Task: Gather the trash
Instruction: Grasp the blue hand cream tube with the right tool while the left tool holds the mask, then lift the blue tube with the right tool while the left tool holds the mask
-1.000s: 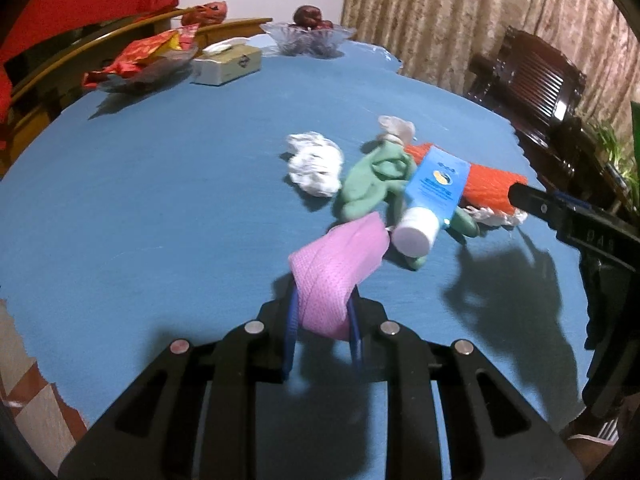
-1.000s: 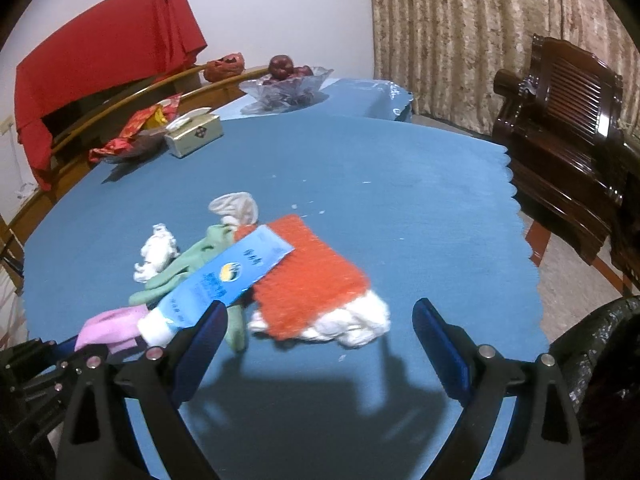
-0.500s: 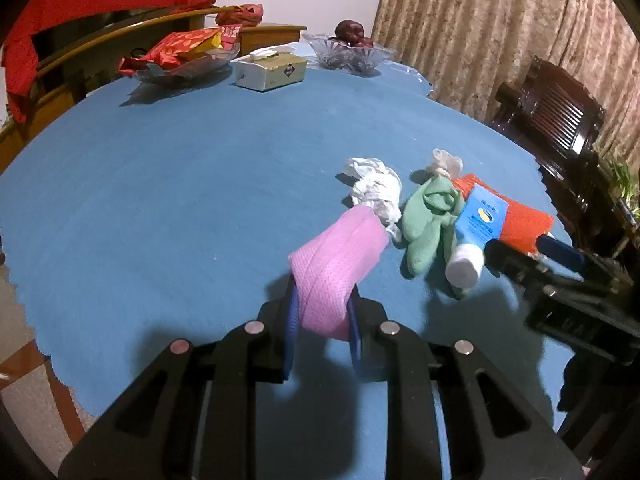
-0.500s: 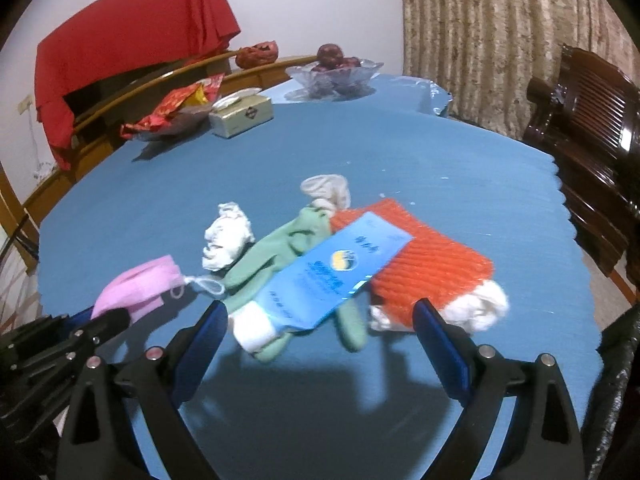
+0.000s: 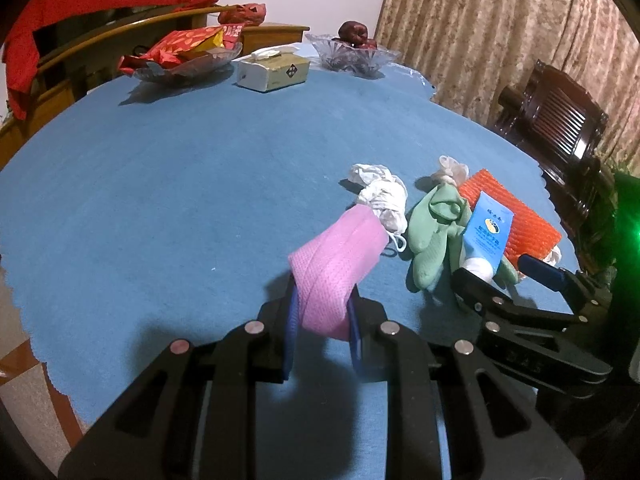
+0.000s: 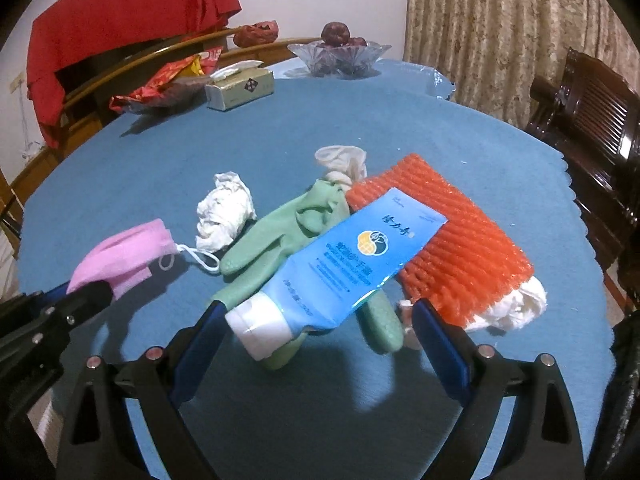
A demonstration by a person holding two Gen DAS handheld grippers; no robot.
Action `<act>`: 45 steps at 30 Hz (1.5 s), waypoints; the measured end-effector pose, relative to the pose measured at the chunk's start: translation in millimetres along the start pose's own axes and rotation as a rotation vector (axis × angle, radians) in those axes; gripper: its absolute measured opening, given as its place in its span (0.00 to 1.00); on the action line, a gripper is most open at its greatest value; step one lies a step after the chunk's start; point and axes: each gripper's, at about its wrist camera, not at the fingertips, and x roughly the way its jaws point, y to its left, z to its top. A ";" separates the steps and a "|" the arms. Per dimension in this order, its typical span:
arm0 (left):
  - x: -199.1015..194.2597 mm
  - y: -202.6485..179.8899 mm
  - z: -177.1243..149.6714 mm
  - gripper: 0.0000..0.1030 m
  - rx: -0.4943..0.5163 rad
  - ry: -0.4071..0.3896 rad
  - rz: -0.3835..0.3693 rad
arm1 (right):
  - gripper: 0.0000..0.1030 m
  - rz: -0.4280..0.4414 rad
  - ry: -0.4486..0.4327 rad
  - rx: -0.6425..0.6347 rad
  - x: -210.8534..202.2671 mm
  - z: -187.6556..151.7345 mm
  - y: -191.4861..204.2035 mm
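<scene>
My left gripper [image 5: 322,312] is shut on a pink face mask [image 5: 338,262] and holds it above the blue table; the mask also shows in the right wrist view [image 6: 124,256]. My right gripper [image 6: 320,320] is open, its fingers either side of the white cap end of a blue tube [image 6: 352,264]. The tube lies on a green glove [image 6: 280,240] and an orange foam net [image 6: 452,240]. A crumpled white tissue [image 6: 224,212] lies to the left of the glove. In the left wrist view the right gripper [image 5: 504,276] sits by the tube [image 5: 486,236].
At the far side of the blue table [image 5: 180,180] stand a tissue box [image 5: 274,68], a glass dish with red snack packets [image 5: 180,56] and a glass fruit bowl [image 5: 352,54]. A dark wooden chair [image 6: 592,120] is at the right. A black bag [image 6: 624,380] is at the lower right.
The left gripper has drawn back and left with the pink mask, lifting it off the pile. The right gripper has moved forward and left until its open fingers flank the tube's cap.
</scene>
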 end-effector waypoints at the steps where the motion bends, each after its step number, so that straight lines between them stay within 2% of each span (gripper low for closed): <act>1: 0.2 -1.6 -0.1 0.20 0.003 0.000 0.000 | 0.88 0.000 -0.002 0.001 -3.2 -0.3 -2.9; 10: 0.9 -18.9 -7.3 0.20 0.028 0.016 -0.019 | 0.88 -0.071 0.026 0.061 -26.4 -17.7 -45.7; 14: 1.5 -21.5 -9.4 0.20 0.032 0.024 -0.025 | 0.87 -0.041 0.025 0.094 -29.2 -19.9 -52.1; 19: 1.3 -19.1 -8.2 0.20 0.026 0.020 -0.020 | 0.77 0.019 0.042 0.088 -21.6 -19.2 -38.0; 21: 1.4 -16.3 -7.1 0.20 0.025 0.018 -0.014 | 0.68 0.038 0.053 0.088 -17.4 -19.4 -32.8; 23: 2.4 -13.0 -7.1 0.20 0.019 0.020 -0.006 | 0.64 0.045 0.057 0.093 -14.0 -20.0 -29.7; 29: 6.2 -8.8 -7.2 0.20 0.006 0.027 -0.002 | 0.61 0.045 0.057 0.105 -2.3 -20.0 -21.3; 31: 6.7 -9.7 -7.4 0.20 0.011 0.027 -0.004 | 0.56 0.048 0.057 0.099 -0.2 -17.2 -19.1; 33: 6.8 -11.1 -7.3 0.20 0.017 0.026 -0.006 | 0.41 0.059 0.057 0.095 -0.8 -16.0 -19.6; 35: 6.4 -13.2 -7.2 0.20 0.023 0.023 -0.007 | 0.31 0.076 0.063 0.083 -1.7 -15.3 -19.2; 45: -0.8 -26.3 -9.2 0.20 0.055 0.020 -0.021 | 0.30 0.099 0.038 0.035 -32.9 -17.3 -26.6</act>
